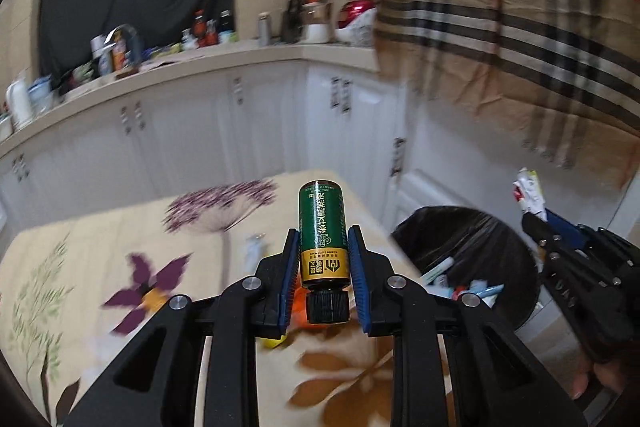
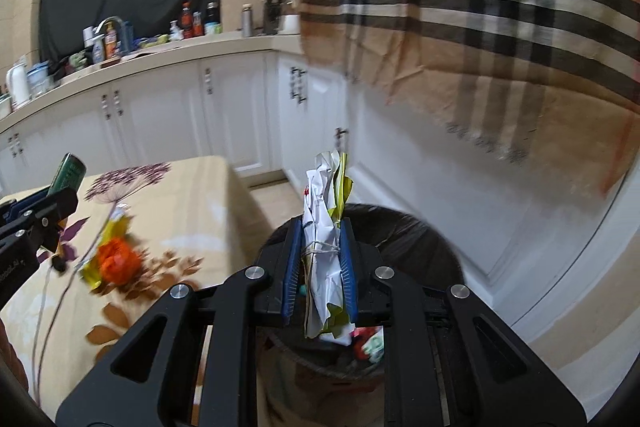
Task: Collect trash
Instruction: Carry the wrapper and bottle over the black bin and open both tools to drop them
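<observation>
My left gripper [image 1: 323, 249] is shut on a green bottle [image 1: 322, 227] with a gold label and black cap, held above the flowered table [image 1: 120, 247]. It also shows at the left of the right wrist view [image 2: 67, 175]. My right gripper [image 2: 320, 245] is shut on a crumpled white and yellow paper wad [image 2: 325, 211] tied with string, held over the black-lined trash bin [image 2: 412, 231]. The bin [image 1: 480, 239] sits right of the table with several scraps inside. The right gripper with the wad [image 1: 530, 193] shows above the bin's right rim in the left wrist view.
An orange wad on yellow wrapping [image 2: 116, 259] lies on the table, and a small white scrap [image 1: 253, 247] farther back. White cabinets [image 1: 240, 131] and a cluttered counter [image 1: 160, 59] stand behind. A plaid cloth [image 2: 480, 27] hangs at the right.
</observation>
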Demonstrator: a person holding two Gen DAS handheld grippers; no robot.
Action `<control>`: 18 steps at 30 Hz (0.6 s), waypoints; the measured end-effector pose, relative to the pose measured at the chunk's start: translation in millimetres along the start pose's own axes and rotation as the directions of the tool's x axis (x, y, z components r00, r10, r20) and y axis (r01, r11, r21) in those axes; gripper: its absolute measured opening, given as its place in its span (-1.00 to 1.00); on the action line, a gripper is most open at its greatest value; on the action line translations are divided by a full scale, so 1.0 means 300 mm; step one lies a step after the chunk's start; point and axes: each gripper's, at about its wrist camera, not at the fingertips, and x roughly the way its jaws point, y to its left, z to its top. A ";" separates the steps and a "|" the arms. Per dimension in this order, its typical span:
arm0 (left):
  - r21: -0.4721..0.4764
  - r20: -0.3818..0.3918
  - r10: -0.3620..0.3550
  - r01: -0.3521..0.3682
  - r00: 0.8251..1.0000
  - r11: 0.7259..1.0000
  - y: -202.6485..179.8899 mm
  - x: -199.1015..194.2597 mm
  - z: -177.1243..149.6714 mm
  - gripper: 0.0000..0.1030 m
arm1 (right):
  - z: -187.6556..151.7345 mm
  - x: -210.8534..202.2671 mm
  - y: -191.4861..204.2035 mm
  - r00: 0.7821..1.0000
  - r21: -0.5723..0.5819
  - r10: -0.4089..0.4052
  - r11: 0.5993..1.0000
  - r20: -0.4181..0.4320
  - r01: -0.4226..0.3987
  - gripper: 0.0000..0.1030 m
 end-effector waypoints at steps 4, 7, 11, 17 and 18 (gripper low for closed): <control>0.043 0.015 -0.043 0.043 0.999 0.998 -0.096 0.067 0.038 -0.51 | 0.011 0.043 -0.053 0.999 0.020 -0.038 0.999 0.003 0.038 -0.64; 0.074 0.012 -0.061 0.060 0.998 0.995 -0.158 0.122 0.053 -0.51 | 0.012 0.082 -0.095 0.997 0.027 -0.071 0.997 0.002 0.071 -0.64; 0.092 0.002 -0.076 0.075 0.997 0.993 -0.213 0.189 0.064 -0.51 | 0.005 0.132 -0.136 0.996 0.042 -0.090 0.995 -0.012 0.090 -0.64; 0.126 -0.023 -0.086 0.088 0.996 0.988 -0.294 0.295 0.072 -0.50 | -0.011 0.213 -0.197 0.993 0.080 -0.109 0.991 -0.037 0.111 -0.54; 0.129 -0.029 -0.085 0.088 0.996 0.988 -0.301 0.306 0.071 -0.48 | -0.015 0.225 -0.206 0.992 0.087 -0.117 0.989 -0.042 0.120 -0.50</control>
